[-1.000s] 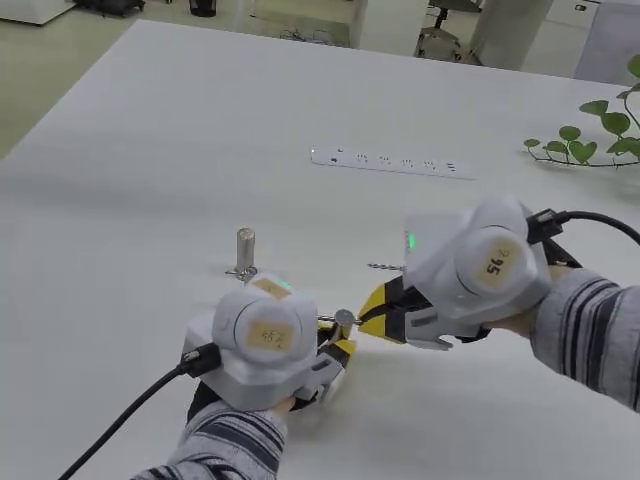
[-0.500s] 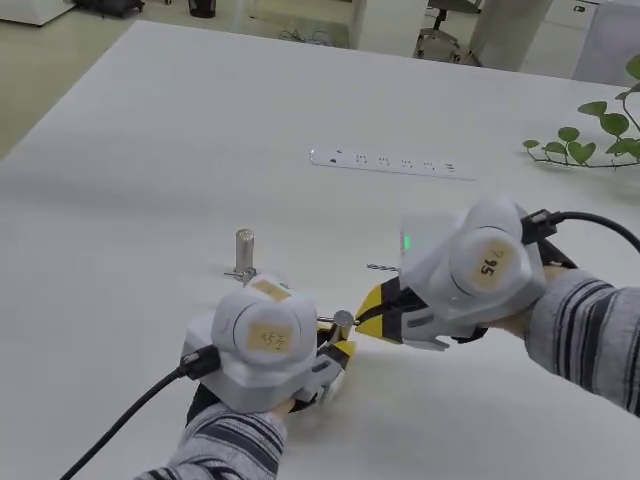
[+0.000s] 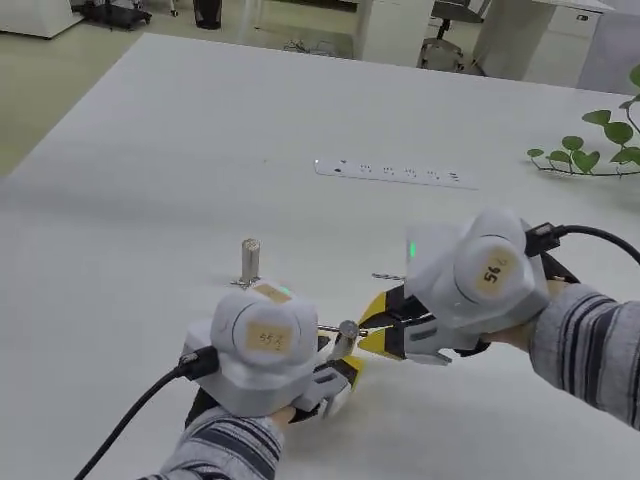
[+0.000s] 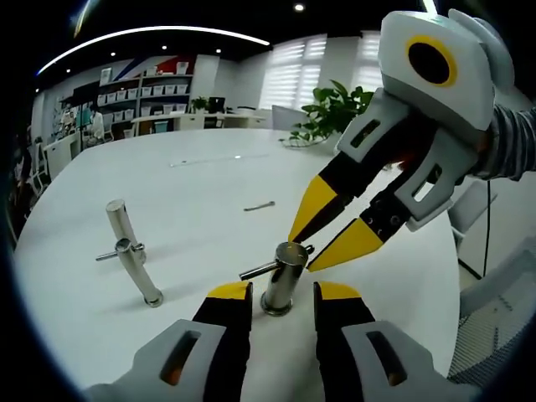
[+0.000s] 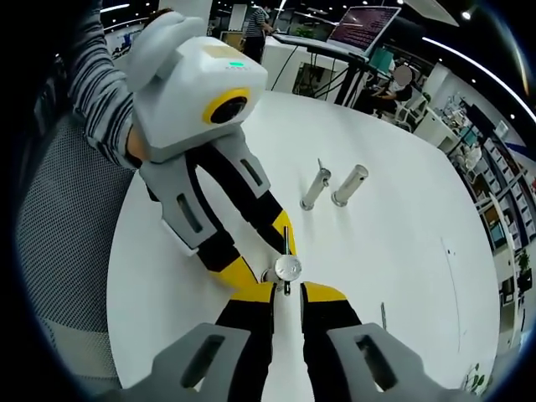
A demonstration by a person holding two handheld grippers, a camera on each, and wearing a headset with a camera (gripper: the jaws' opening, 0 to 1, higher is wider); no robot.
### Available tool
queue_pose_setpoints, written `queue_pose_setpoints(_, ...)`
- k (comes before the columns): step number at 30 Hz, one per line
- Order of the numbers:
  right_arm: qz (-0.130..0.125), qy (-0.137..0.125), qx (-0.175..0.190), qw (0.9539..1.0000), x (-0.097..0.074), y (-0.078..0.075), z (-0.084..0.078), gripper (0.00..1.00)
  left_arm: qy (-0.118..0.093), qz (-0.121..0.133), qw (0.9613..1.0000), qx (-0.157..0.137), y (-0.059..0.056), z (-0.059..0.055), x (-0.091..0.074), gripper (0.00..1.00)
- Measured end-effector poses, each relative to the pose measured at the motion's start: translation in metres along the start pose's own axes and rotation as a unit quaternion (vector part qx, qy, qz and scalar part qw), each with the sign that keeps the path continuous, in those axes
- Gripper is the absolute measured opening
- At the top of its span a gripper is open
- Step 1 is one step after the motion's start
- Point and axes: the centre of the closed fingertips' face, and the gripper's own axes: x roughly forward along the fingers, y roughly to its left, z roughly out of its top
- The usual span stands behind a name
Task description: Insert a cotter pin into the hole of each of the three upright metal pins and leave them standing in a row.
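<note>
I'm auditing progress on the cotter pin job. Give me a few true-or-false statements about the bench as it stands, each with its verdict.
1. The metal pin between the claws lies flat. False: it stands upright.
2. A loose cotter pin lies on the table. True.
3. The right claw hovers over the power strip. False: its tips are at the top of the metal pin.
4. A second pin has a cotter pin through it. True.
</note>
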Motion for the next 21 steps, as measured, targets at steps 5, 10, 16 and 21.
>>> queue_pose_setpoints(5,0.011,-0.011,0.021,0.9997,0.002,0.000,0.005,0.09,0.004,-0.003,1.0000,-0.001,0.002,0.004,-0.011,0.36)
queue_pose_setpoints(10,0.020,-0.018,0.042,0.9988,0.008,0.001,0.007,0.11,0.010,-0.006,0.9999,0.004,0.002,0.006,-0.024,0.45)
queue_pose_setpoints(16,0.029,-0.018,0.055,0.9979,0.016,0.003,0.006,0.10,0.011,-0.009,0.9999,0.006,0.002,0.006,-0.040,0.52)
queue_pose_setpoints(21,0.032,-0.020,0.069,0.9969,0.019,0.004,0.005,0.10,0.012,-0.015,0.9997,0.014,-0.002,0.006,-0.050,0.59)
